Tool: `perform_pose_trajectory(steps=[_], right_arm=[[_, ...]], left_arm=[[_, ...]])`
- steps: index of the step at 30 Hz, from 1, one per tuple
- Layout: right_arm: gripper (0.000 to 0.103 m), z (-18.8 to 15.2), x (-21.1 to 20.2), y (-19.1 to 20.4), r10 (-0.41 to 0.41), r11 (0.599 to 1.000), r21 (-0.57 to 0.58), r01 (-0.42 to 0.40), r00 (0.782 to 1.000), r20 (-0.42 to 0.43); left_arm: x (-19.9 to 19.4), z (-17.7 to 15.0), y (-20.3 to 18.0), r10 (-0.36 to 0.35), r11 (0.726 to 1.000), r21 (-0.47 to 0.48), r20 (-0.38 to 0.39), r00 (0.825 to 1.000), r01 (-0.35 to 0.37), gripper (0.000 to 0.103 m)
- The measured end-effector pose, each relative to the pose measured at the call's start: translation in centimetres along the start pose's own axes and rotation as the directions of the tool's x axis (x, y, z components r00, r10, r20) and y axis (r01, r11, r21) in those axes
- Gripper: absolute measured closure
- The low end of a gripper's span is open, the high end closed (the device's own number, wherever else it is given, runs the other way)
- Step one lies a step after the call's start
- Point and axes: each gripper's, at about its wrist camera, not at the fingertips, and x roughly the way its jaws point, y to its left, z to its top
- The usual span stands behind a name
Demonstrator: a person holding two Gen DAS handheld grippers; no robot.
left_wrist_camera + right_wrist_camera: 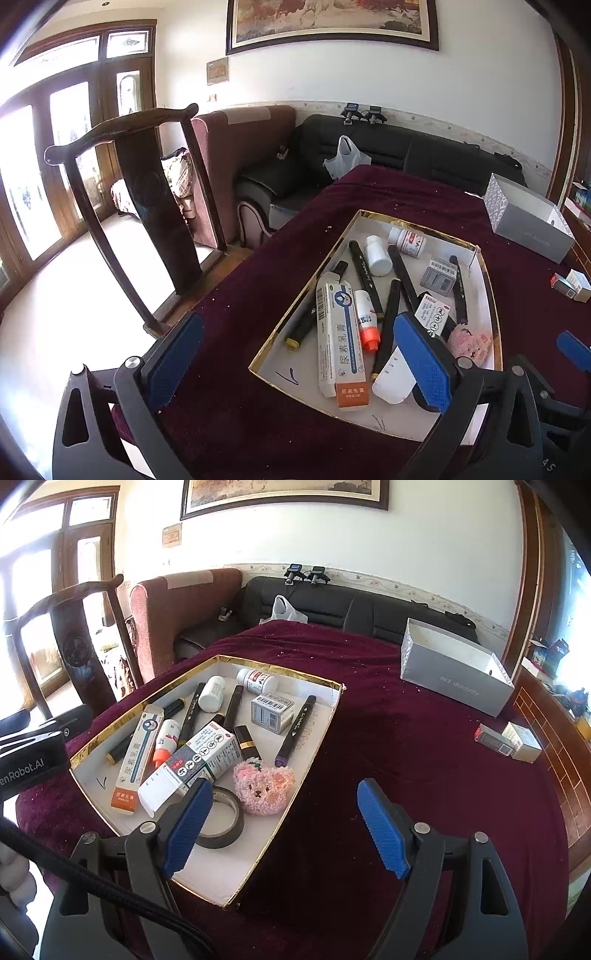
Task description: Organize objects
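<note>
The right gripper (284, 827) hangs with jaws spread wide and nothing between them, its left finger over the tape roll (221, 821) in the gold-rimmed tray (328, 720). The left gripper (295, 360) is likewise parted and empty at the tray's near-left edge. The clutter lies inside the tray: pink crocheted bear (263, 785), ointment box (138, 755), medicine box (192, 766), markers, pill bottles. A good pick probably starts with the bear or tape, which lie free on top, descending straight to avoid nudging the leaning medicine box.

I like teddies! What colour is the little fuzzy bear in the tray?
Pink. The crocheted bear shows best in the right wrist view.
</note>
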Motion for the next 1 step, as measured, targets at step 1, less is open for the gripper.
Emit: perform_pose_trajectory(steps=[1], right_arm=[[0.022, -0.02, 0.06, 0.05, -0.001, 1.000, -0.002, 0.001, 1.000, -0.002]], left_arm=[[0.04, -0.03, 0.05, 0.000, 1.000, -0.003, -0.003, 1.000, 0.000, 0.002]])
